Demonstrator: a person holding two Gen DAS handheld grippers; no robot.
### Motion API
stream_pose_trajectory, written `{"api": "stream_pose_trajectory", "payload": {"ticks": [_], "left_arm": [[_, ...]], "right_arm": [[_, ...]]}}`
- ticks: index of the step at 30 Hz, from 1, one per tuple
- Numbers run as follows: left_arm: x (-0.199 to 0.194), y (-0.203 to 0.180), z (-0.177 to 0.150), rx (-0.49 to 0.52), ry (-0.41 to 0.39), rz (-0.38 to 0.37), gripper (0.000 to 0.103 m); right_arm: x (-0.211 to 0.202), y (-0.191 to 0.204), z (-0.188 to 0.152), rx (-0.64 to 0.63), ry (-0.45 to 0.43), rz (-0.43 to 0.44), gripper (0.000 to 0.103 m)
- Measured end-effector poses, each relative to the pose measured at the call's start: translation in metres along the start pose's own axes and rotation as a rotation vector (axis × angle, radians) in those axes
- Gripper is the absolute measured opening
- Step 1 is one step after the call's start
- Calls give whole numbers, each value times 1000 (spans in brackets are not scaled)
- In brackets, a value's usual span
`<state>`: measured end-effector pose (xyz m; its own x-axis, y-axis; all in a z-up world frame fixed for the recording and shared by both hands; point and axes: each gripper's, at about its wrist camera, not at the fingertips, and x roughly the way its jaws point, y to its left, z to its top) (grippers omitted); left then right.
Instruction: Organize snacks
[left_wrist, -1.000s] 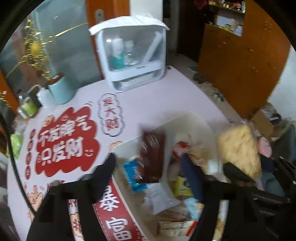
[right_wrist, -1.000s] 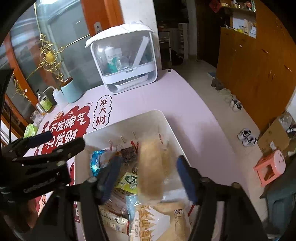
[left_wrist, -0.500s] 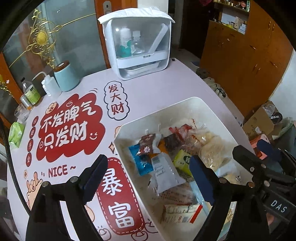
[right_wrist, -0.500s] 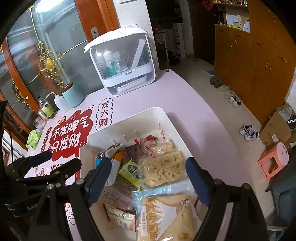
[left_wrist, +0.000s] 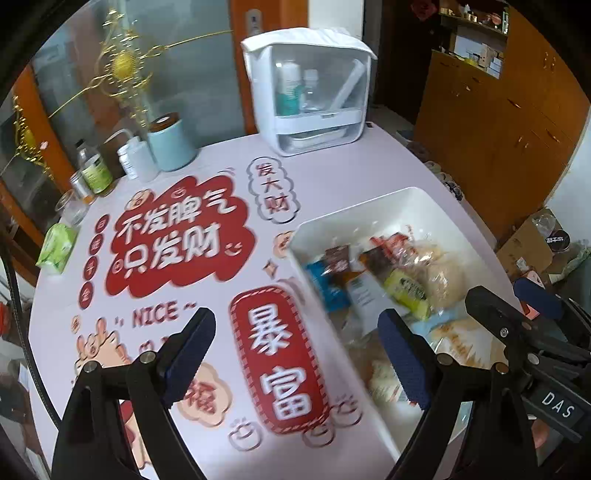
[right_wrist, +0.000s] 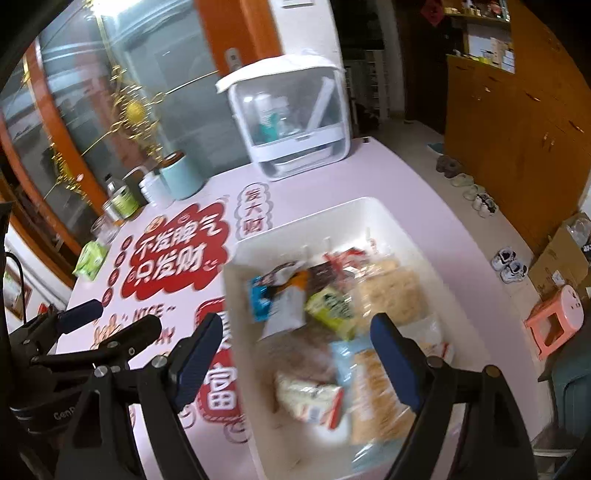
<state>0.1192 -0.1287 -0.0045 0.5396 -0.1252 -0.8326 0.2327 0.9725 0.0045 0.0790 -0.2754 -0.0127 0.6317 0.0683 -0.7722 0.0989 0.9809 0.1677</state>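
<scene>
A white bin (left_wrist: 373, 206) (right_wrist: 354, 210) on the pink table holds several snack packets: a blue packet (left_wrist: 327, 286) (right_wrist: 260, 295), a yellow-green packet (left_wrist: 408, 291) (right_wrist: 330, 308), a clear bag of pale puffed snacks (left_wrist: 443, 271) (right_wrist: 391, 290) and a bag of crackers (right_wrist: 376, 391). My left gripper (left_wrist: 299, 362) is open and empty above the bin's left wall. My right gripper (right_wrist: 295, 362) is open and empty above the bin's contents. The right gripper's body (left_wrist: 532, 343) shows at the right of the left wrist view.
A white clear-fronted organiser box (left_wrist: 310, 92) (right_wrist: 291, 118) stands at the table's far edge. A light blue canister (left_wrist: 170, 142), a squeeze bottle (left_wrist: 135, 158), jars and a green tissue pack (left_wrist: 57, 249) line the far left. The table edge and floor with shoes lie right.
One second ago each gripper held a snack over the bin. Both packets dropped in and both grippers opened, then pulled back and shifted left.
</scene>
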Motion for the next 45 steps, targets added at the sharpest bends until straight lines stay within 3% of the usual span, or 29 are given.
{"api": "stream_pose_trajectory", "payload": {"ticks": [11, 19, 33, 45], "left_arm": [[-51, 67, -64, -75, 1, 46, 89], [-76, 92, -105, -122, -1, 51, 89], [-111, 75, -115, -129, -80, 92, 89], [-124, 59, -128, -149, -97, 114, 89]], "right_arm": [[-24, 60, -40, -60, 28, 33, 83], [-60, 85, -59, -92, -22, 0, 83], [-115, 74, -90, -97, -134, -85, 83], [-109, 63, -92, -119, -88, -37, 83]]}}
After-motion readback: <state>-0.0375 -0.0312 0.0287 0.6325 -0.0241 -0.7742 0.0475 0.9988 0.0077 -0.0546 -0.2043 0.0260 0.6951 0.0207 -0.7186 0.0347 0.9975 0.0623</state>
